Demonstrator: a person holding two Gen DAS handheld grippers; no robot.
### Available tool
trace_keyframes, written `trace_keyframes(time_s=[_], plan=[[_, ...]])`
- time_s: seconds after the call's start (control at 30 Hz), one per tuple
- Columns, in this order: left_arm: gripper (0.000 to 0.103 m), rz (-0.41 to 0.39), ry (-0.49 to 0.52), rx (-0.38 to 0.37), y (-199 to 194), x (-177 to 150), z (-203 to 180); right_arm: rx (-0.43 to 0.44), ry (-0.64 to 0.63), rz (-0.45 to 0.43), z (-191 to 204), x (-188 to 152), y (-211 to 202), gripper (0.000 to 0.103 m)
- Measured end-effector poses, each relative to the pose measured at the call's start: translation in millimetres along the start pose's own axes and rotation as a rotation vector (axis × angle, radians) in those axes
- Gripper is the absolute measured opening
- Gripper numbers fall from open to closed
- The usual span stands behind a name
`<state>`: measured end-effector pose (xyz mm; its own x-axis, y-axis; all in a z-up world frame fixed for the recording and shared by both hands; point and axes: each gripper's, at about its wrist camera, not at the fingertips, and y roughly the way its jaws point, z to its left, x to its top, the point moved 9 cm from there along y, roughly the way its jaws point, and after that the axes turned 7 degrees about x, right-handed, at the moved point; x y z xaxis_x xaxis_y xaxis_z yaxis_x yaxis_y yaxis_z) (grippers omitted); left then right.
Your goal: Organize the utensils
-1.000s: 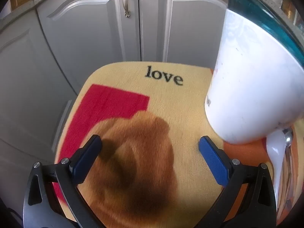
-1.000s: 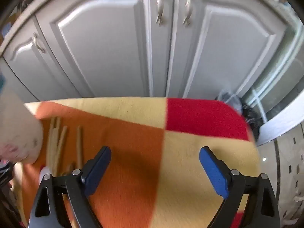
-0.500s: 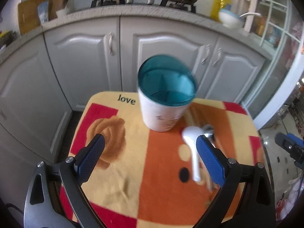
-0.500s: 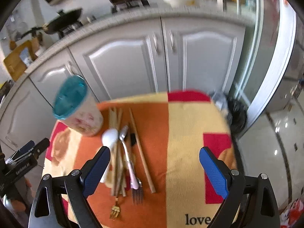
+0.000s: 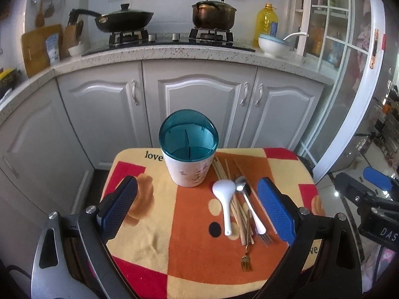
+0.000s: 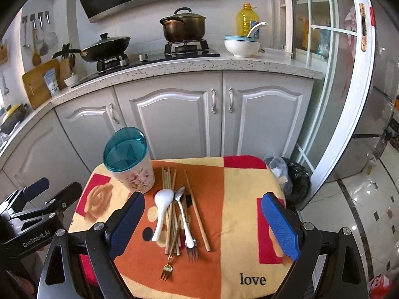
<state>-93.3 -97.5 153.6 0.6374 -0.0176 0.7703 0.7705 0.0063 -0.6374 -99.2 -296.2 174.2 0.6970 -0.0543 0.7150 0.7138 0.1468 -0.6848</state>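
A white utensil holder with a teal divided rim (image 5: pixel 188 149) (image 6: pixel 128 159) stands upright at the back of a small table covered in a patterned cloth (image 5: pixel 154 226) (image 6: pixel 247 214). To its right lie a white ceramic spoon (image 5: pixel 224 200) (image 6: pixel 162 210), a metal spoon (image 5: pixel 245 199) (image 6: pixel 182 206), forks (image 5: pixel 246 260) (image 6: pixel 167 269) and several wooden chopsticks (image 5: pixel 222 172) (image 6: pixel 197 211). My left gripper (image 5: pixel 197 209) and right gripper (image 6: pixel 202 226) are both open and empty, held above the table's near edge.
Grey kitchen cabinets (image 5: pixel 199 104) stand behind the table, with a stove, pan and pot on the counter. A black rubbish bag (image 6: pixel 294 177) sits on the floor to the right. Each gripper shows in the other's view, the right one (image 5: pixel 374 199) and the left one (image 6: pixel 32 214).
Both grippers have pulled back and up from close over the cloth. The whole table, holder and utensils have come into view.
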Motion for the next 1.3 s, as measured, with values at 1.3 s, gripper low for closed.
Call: trace_keyframes(time_s=[1.3], plan=[[0.097, 0.018, -0.013, 0.038, 13.2, 10.0, -3.8, 0.023, -0.010, 0.040, 1.0, 3.0, 25.8, 0.094]])
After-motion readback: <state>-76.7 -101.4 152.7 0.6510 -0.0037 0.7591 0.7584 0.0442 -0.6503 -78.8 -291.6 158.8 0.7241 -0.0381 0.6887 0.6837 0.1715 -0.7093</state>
